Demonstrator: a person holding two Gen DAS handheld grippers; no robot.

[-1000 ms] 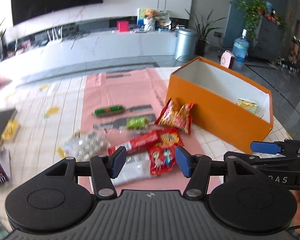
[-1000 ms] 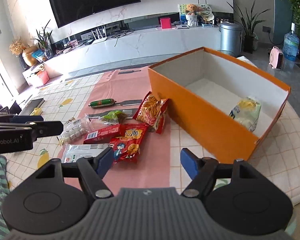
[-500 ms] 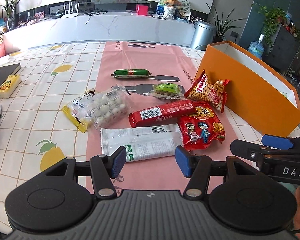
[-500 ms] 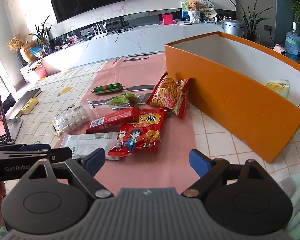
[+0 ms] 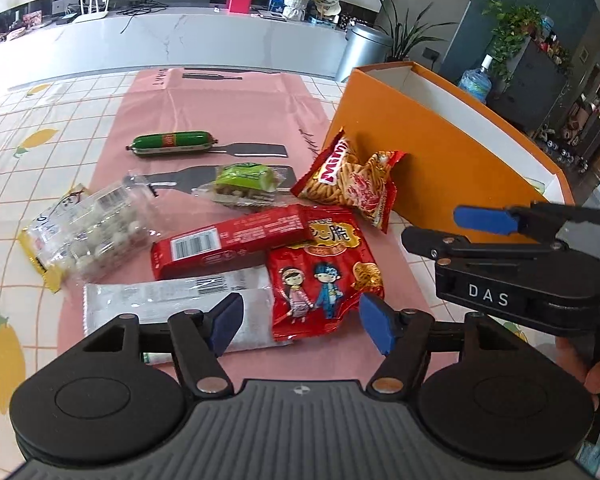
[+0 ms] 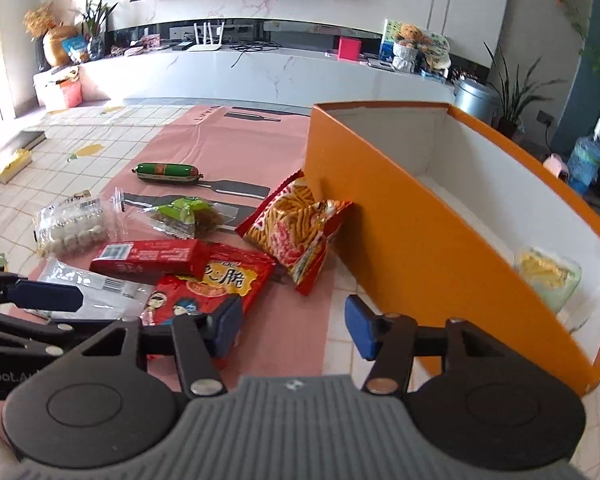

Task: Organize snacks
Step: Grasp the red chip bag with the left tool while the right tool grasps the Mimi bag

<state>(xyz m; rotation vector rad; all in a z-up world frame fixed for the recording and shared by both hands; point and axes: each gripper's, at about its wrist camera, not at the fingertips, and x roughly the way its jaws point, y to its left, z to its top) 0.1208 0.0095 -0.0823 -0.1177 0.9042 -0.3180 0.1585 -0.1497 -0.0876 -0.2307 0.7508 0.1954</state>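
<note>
Several snack packs lie on a pink mat [image 5: 236, 96]: a red cartoon bag [image 5: 320, 272], a red bar [image 5: 232, 240], a white pack [image 5: 160, 304], a clear bag of white balls [image 5: 96, 232], a green pack [image 5: 244, 180], a green sausage [image 5: 172, 142] and a red chips bag [image 5: 352, 184] leaning on the orange box [image 5: 440, 160]. The box holds a pale green pack [image 6: 548, 276]. My left gripper [image 5: 302, 322] is open just above the cartoon bag's near edge. My right gripper [image 6: 292, 326] is open and empty, low by the cartoon bag [image 6: 208, 292] and the box [image 6: 420, 240].
The table has a white grid cloth with lemon prints [image 5: 4, 348]. A long white counter [image 6: 260, 76] and a TV stand behind. A metal bin [image 5: 366, 46], plants and a water bottle [image 5: 476, 80] are at the back right.
Both grippers have dropped lower and moved in toward the snack pile. The right gripper has swung left, so the box now fills its right side. Both stay open.
</note>
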